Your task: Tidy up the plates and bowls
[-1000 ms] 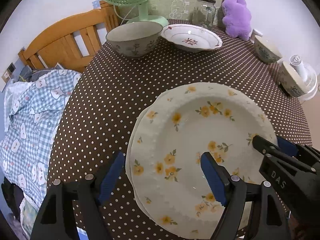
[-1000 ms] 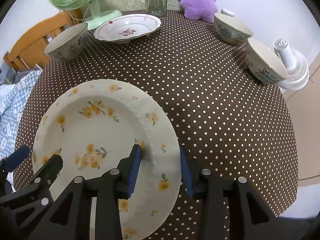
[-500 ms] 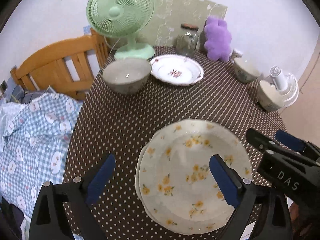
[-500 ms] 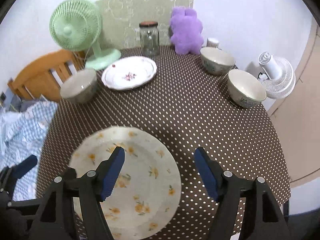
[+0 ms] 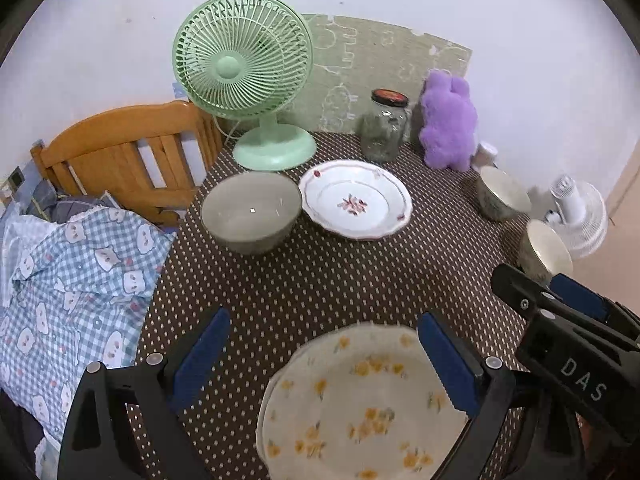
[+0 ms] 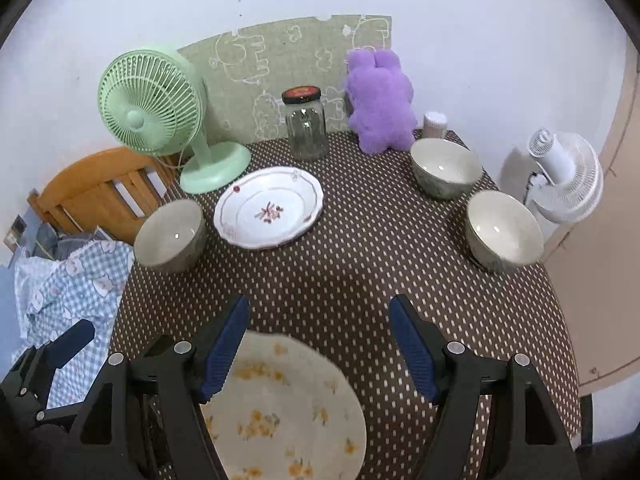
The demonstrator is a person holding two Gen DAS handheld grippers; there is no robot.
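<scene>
Now clear of the yellow-flowered plates [image 5: 360, 412]: both grippers lifted and pulled back versus a second ago, when right gripper [image 6: 318, 354] pinched the rim and left gripper [image 5: 324, 360] straddled it. Left jaws spread wide, nothing held; right jaws well apart too, empty. Plate stack resting at near edge of tabletop [image 6: 360, 272], second rim peeking out on its left, so one plate pairing looks done. Still loose: white scalloped plate with red sprig [image 6: 269, 207] at back, grey bowl [image 6: 170, 236] just beside it, two cream bowls [image 6: 503, 230] well apart at right. Glazed ceramic throughout, smooth and glossy; beaded rim on yellow plates, deep rounded bowls. Brown polka-dot cloth, soft and matte.
</scene>
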